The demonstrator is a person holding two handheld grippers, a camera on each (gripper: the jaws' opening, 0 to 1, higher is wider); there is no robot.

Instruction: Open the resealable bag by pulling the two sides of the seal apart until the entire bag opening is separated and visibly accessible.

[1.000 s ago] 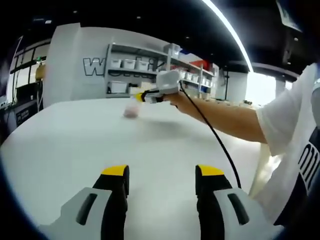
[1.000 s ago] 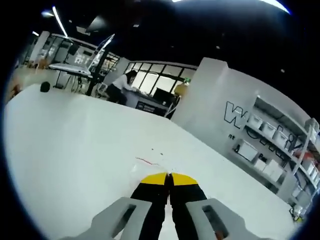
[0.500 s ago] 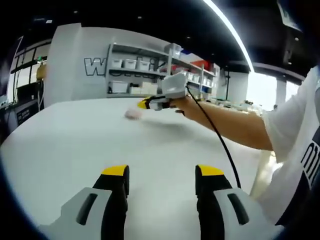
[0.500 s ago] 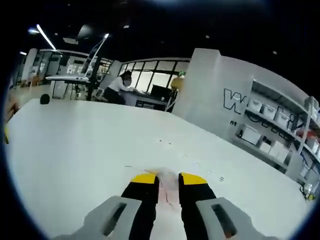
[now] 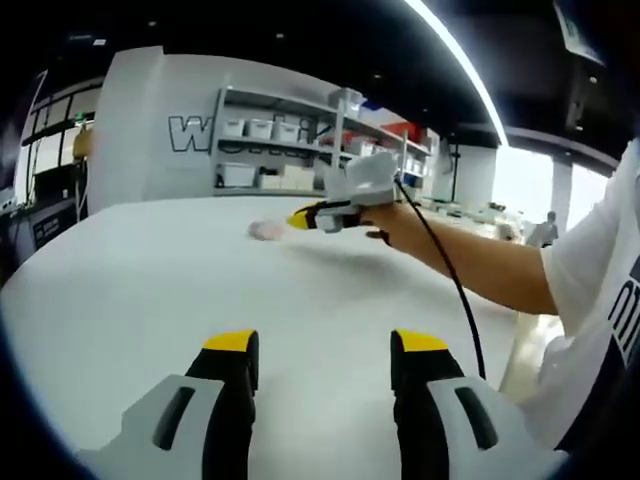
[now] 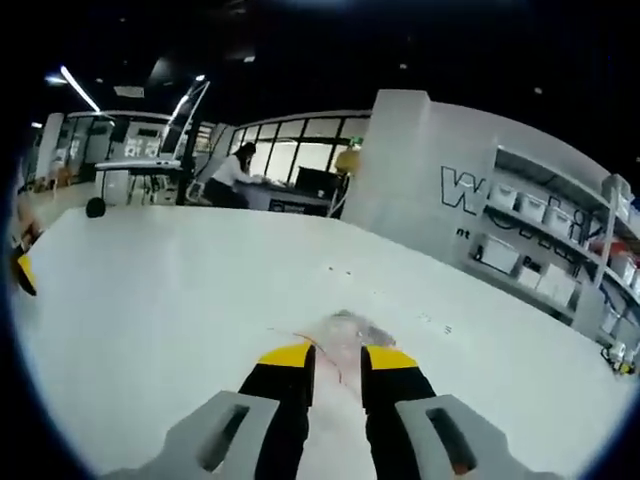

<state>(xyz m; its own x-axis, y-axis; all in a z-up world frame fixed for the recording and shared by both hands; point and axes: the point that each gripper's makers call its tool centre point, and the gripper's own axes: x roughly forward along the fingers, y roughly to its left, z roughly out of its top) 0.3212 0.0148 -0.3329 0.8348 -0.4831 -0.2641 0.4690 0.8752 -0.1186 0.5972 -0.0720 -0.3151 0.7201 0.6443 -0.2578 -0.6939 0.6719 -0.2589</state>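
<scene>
Right gripper view: right gripper (image 6: 337,357) points along the white table (image 6: 150,290); the bag (image 6: 345,335), clear and crumpled, lies flat on the table between and just beyond the yellow tips.
Left gripper view: left gripper (image 5: 325,352) hangs over bare table (image 5: 130,300), well apart from the bag (image 5: 267,230), which shows as a small pale lump at the far side, just off the right gripper (image 5: 312,216).
Risk 1, thin film: the bag is limp and flat; a pinch from above is likely to catch both walls together, so the seal would stay shut when pulled.
Risk 2, sliding: nothing weighs the bag down; a push from one tip alone could skate it across the smooth table instead of gripping it.
Risk 3, one-sided hold: the left gripper is far from the bag; a pull by the right alone would drag or lift the whole bag without parting the seal.
Risk 4, seal location: the seal edge cannot be made out in either view, so a grip on the wrong edge is possible.
Right gripper state: jaws stand a narrow gap apart, closed on nothing; whether the tips touch the film cannot be told.
Left gripper state: jaws stand wide apart, empty, touching nothing.
Task status: judged not begun; the bag mouth shows no opening.
</scene>
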